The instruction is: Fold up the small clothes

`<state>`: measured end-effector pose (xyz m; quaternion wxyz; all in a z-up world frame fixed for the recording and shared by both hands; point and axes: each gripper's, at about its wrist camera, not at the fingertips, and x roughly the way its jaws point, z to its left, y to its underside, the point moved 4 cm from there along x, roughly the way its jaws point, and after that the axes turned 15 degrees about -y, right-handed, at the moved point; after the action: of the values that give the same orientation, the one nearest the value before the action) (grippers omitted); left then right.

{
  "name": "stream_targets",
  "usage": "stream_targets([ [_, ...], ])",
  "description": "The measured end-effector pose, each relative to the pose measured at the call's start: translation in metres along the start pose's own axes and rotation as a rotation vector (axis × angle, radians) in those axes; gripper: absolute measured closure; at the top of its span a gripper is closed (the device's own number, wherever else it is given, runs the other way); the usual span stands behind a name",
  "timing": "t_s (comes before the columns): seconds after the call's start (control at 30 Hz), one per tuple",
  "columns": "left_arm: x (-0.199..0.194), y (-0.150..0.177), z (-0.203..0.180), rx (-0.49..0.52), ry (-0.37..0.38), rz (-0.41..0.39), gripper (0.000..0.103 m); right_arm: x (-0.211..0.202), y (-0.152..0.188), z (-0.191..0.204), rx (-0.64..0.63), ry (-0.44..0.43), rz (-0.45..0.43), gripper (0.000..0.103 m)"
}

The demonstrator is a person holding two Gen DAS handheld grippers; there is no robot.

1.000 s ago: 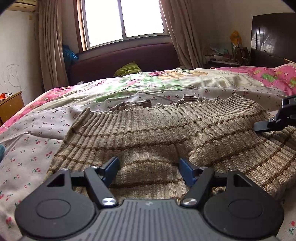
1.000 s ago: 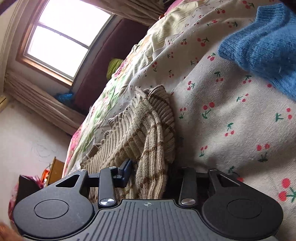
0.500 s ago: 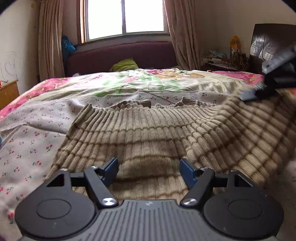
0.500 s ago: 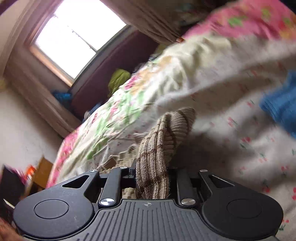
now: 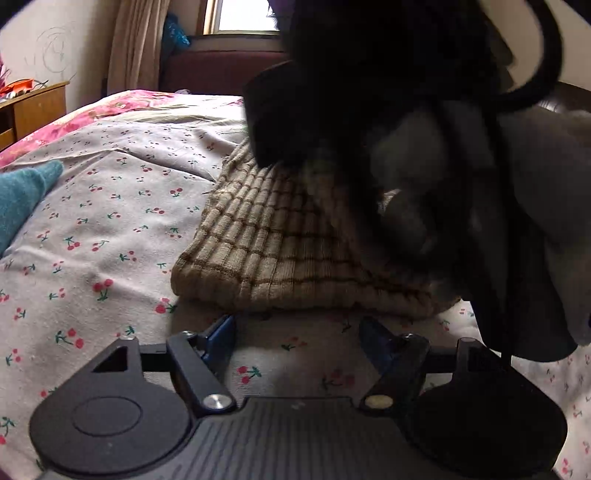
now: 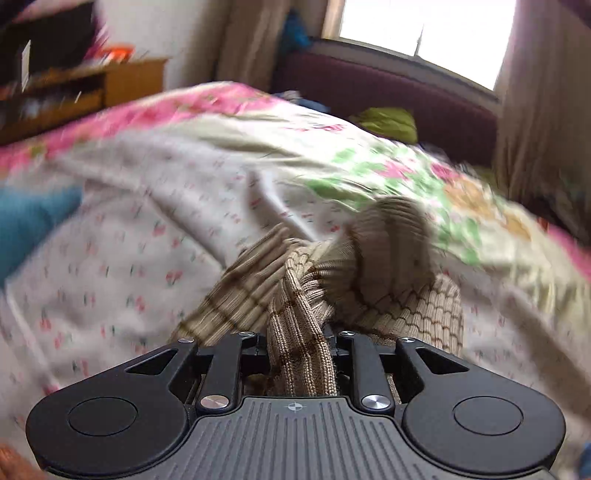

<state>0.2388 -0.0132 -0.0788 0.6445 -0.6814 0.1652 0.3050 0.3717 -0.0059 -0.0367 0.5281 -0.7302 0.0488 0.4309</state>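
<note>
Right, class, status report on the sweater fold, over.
Left gripper open, empty. Right gripper shut on sweater. Sweater doubled over on bedsheet. Nothing blocking.

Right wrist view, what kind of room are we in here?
Most likely a bedroom at home: a bed under a cherry-print sheet and floral quilt, a curtained window, and a wooden cabinet by the wall.

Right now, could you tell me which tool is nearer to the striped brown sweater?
Right. The right tool is clamped on a bunched fold of the striped brown sweater. The left tool is open, apart from it, just short of its near edge.
</note>
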Motion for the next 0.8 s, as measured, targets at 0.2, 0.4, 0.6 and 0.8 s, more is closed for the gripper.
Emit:
stream_targets([
  [0.2,0.000,0.001,0.009,-0.050,0.062,0.009,0.018,-0.009,0.008,0.013,-0.104,-0.050,0.029,0.070],
  [0.4,-0.001,0.001,0.011,-0.060,0.074,0.004,0.018,-0.008,0.003,0.015,-0.140,0.001,0.075,0.062],
  [0.6,-0.007,-0.001,0.021,-0.101,0.102,-0.001,0.018,-0.011,-0.011,0.017,-0.066,-0.080,0.110,0.047],
  [0.8,-0.019,-0.003,0.027,-0.127,0.105,-0.064,0.018,0.005,-0.021,0.005,0.011,-0.046,0.178,0.044],
])
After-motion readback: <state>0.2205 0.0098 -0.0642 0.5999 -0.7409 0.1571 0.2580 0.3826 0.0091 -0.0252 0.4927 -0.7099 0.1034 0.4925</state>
